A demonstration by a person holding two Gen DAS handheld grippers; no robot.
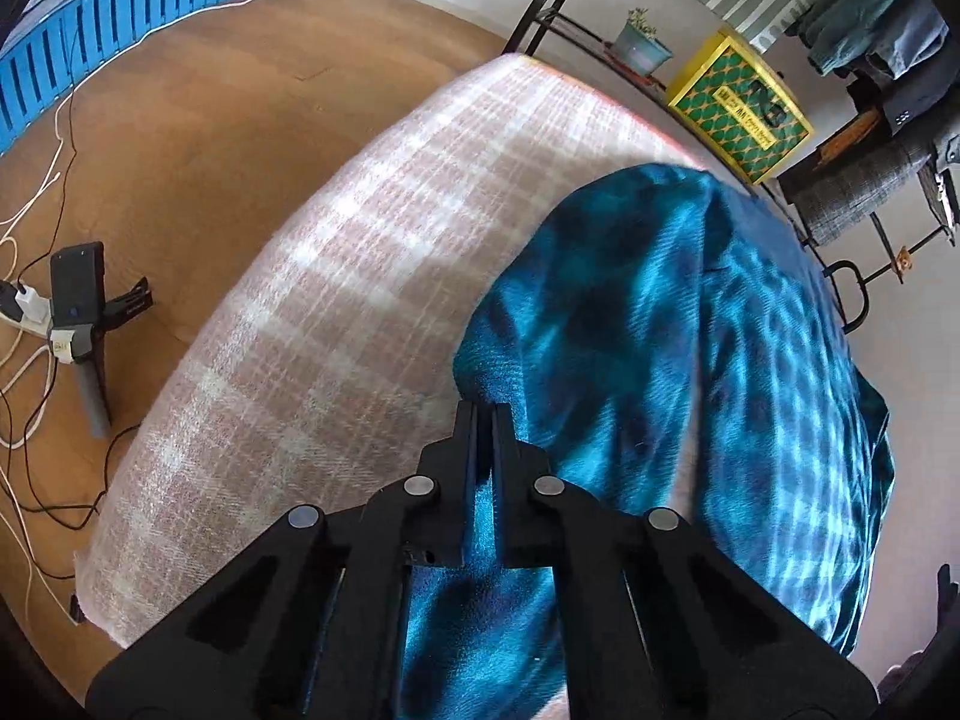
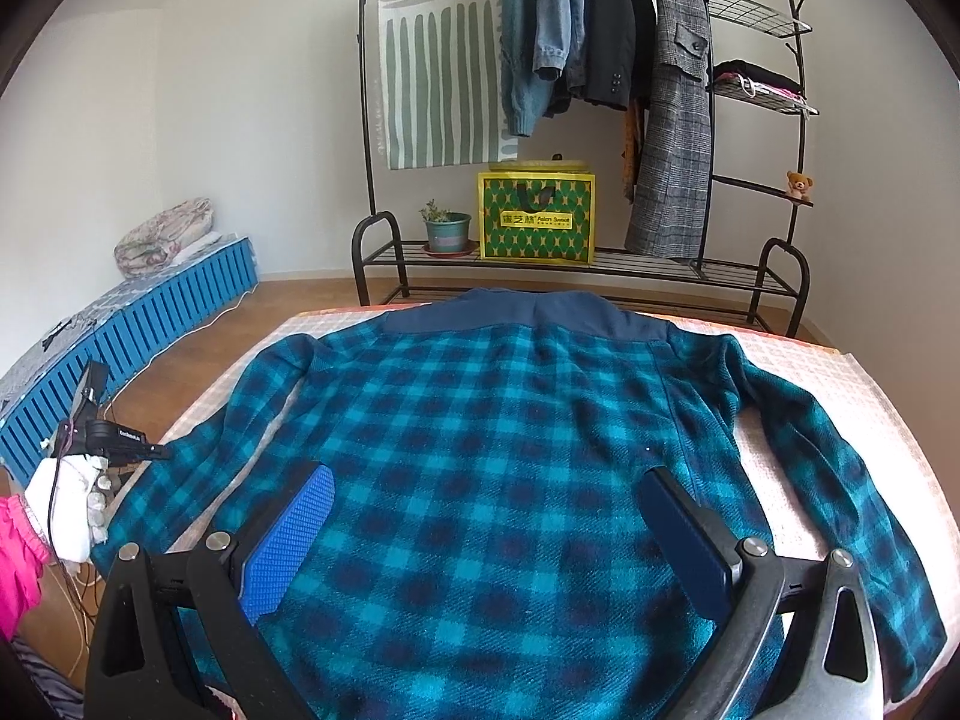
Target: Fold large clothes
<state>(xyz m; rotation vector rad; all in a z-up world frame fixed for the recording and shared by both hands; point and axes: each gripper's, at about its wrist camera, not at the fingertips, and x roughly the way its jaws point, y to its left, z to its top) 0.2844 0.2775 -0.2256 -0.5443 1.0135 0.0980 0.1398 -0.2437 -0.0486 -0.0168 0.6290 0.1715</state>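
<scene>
1. Left wrist view: the left gripper (image 1: pixel 485 414) has its fingers (image 1: pixel 465 456) pressed together on a fold of the plaid shirt (image 1: pixel 690 360); teal cloth shows in the thin slit between them and below. The pinch sits at the shirt's left edge, most likely the sleeve end, though blur keeps me from being sure. The rest of the shirt lies ahead and to the right of the tips, spread over the checked cover (image 1: pixel 336 276) of the table. Bare cover lies to the left of the tips.

2. Right wrist view: the right gripper (image 2: pixel 486 516) hangs over the shirt's (image 2: pixel 480 408) lower back with its fingers (image 2: pixel 300 534) wide apart, holding nothing; cloth shows between them, but the pads are not closed on it. The shirt lies back-up, collar (image 2: pixel 528 312) at the far end near the rack (image 2: pixel 600 258), hem towards the camera, so its long axis runs straight away from this gripper. Both sleeves lie splayed out to the sides.

3. Judgement: the left hand is the one in hold, at the left edge. A first fold would carry that edge rightward, across the long axis, towards the middle of the back, where the right gripper waits.
</scene>
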